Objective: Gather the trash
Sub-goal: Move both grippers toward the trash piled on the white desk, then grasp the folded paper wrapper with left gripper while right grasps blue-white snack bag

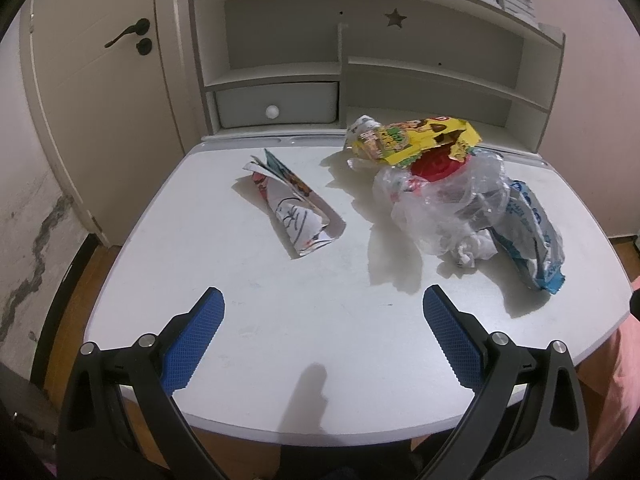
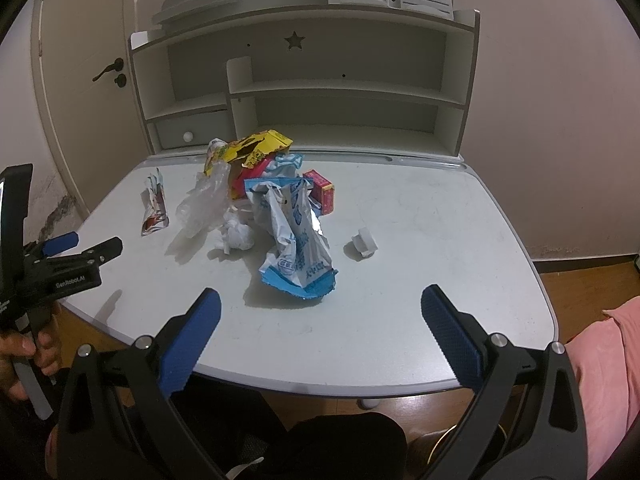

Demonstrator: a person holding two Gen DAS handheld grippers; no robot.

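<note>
left gripper (image 1: 323, 304): blue-padded fingers spread wide, nothing between them, held above the near edge of the desk; from the right wrist view it shows at the far left, gripped by the person's hand (image 2: 24, 354).
right gripper (image 2: 320, 302): fingers spread wide too, holding nothing, above the near edge of the desk and pointed at the pile of trash.
desk (image 1: 304, 320): pale grey top with rounded corners; a white shelf unit (image 1: 400, 60) stands along its back edge, with a small drawer (image 1: 276, 104) low on its left side.
trash pile: sits toward the back middle of the desk, pieces touching and overlapping.
yellow box (image 1: 416, 136): torn open, at the back of the pile, resting on the other pieces.
clear bag (image 1: 440, 204): crumpled, in front of the yellow box, with something red showing through it.
blue and white wrapper (image 2: 296, 240): the piece nearest the right gripper, standing crumpled at the front of the pile.
white tissue (image 2: 238, 236): balled up, just left of the blue and white wrapper.
red box (image 2: 322, 192): small, behind the wrapper on its right side.
folded printed paper (image 1: 292, 208): lies alone on the left of the desk, apart from the pile.
small white scrap (image 2: 363, 243): alone on the desk, to the right of the pile.
door (image 1: 100, 80): closed, left of the desk, dark handle.
</note>
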